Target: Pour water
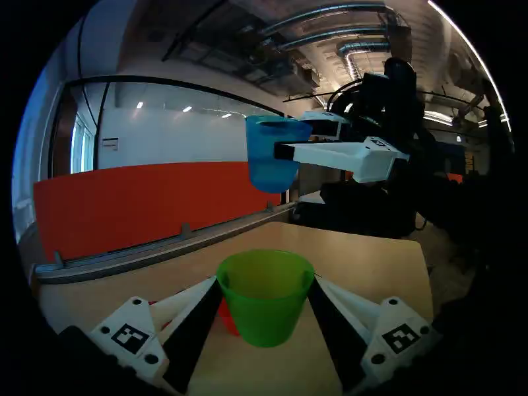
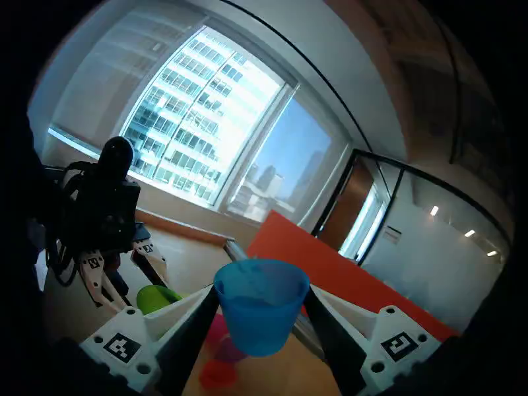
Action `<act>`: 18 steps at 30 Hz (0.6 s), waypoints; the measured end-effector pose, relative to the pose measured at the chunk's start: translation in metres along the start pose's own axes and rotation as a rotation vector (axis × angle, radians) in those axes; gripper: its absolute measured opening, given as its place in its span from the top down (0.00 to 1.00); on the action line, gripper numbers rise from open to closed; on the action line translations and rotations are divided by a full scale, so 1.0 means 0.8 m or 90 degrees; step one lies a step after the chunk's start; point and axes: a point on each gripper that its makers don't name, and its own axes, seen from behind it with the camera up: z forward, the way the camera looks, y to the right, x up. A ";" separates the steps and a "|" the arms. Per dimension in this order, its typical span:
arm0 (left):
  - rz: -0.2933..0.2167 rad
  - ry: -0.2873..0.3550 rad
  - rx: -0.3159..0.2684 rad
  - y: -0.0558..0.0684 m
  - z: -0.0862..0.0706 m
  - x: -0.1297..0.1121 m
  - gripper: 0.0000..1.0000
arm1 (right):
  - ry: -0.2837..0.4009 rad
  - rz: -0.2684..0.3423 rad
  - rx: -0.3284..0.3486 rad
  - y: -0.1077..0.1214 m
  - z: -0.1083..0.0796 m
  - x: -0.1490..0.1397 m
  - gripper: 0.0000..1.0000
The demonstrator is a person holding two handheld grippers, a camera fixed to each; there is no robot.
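No readable text, brand or number. Square black-and-white markers (image 1: 129, 337) on fingers (image 1: 191, 317) of left gripper (image 1: 264, 287): pattern only. Small sign (image 1: 110, 144) on glass wall (image 1: 171, 132), far ahead-left of it: too small to read

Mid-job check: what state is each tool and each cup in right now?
left tool: shut on green cup
green cup: gripped, upright
right tool: shut on blue cup
blue cup: gripped, raised, roughly upright, not pouring; contents unclear
red cup: free on the table, not gripped
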 end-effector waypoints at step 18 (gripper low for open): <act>0.012 0.005 -0.003 0.000 0.002 0.018 0.13 | 0.016 -0.095 -0.008 0.021 0.019 0.035 0.09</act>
